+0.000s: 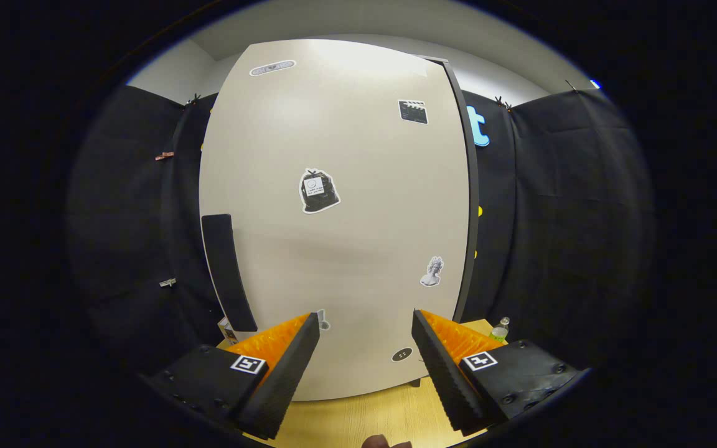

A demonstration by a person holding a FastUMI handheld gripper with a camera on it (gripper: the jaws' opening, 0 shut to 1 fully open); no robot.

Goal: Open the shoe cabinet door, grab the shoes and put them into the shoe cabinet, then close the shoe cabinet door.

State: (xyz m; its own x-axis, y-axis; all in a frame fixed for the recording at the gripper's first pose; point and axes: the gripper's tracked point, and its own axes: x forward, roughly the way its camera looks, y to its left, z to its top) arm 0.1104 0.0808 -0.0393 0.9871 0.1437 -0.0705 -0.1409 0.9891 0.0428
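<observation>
A tall beige shoe cabinet door (340, 224) stands straight ahead, closed flat against the cabinet, with several stickers on it. A long black handle (229, 272) runs down its left edge. My gripper (366, 326) is open, its two fingers spread wide and pointing at the lower part of the door, a short way in front of it. Nothing is between the fingers. The handle lies to the left of the left finger.
The cabinet stands on a light wooden floor (365, 417). Black cloth walls (570, 218) hang on both sides. A small bottle (500, 329) sits on the floor to the right of the cabinet, and a small box (228, 330) at its lower left corner.
</observation>
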